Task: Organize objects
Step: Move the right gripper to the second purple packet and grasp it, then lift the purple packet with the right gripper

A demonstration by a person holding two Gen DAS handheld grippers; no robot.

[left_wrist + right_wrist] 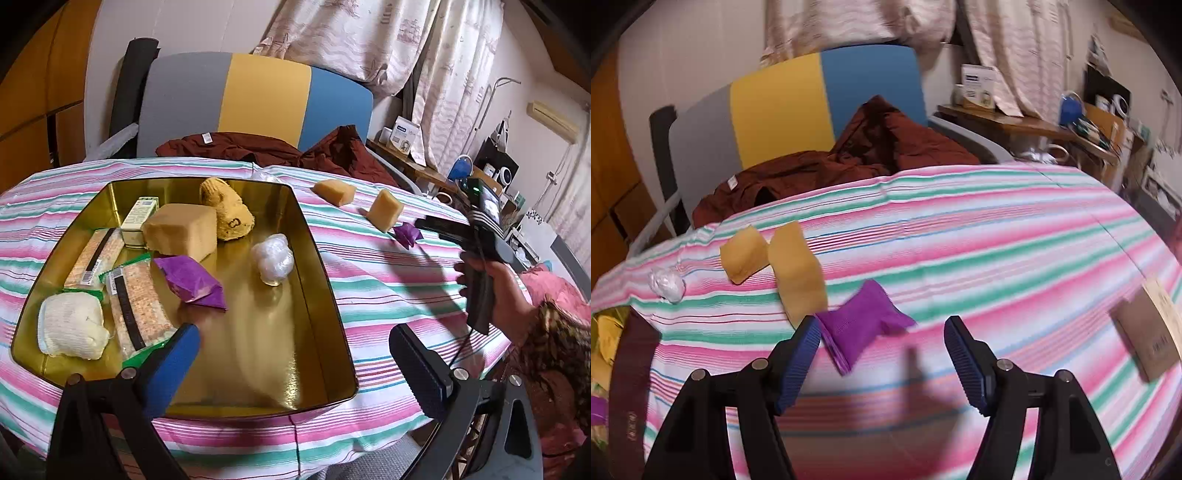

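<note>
A gold tin box (325, 280) sits on the striped tablecloth and holds a big sponge (181, 230), a purple packet (192, 280), a white plastic wad (273, 260), a yellow sock, snack bars and a white cloth. My left gripper (295, 354) is open and empty over the tin's near right part. On the cloth lie two small sponges (744, 254) (799, 271) and a purple packet (860, 323). My right gripper (881, 350) is open and empty just in front of that packet; it also shows in the left wrist view (428, 223).
A brown jacket (871, 155) lies on a grey, yellow and blue chair behind the table. A white plastic wad (666, 284) sits at the cloth's left. A brown card box (1145, 339) lies at the right edge. A cluttered shelf (1034, 125) stands behind right.
</note>
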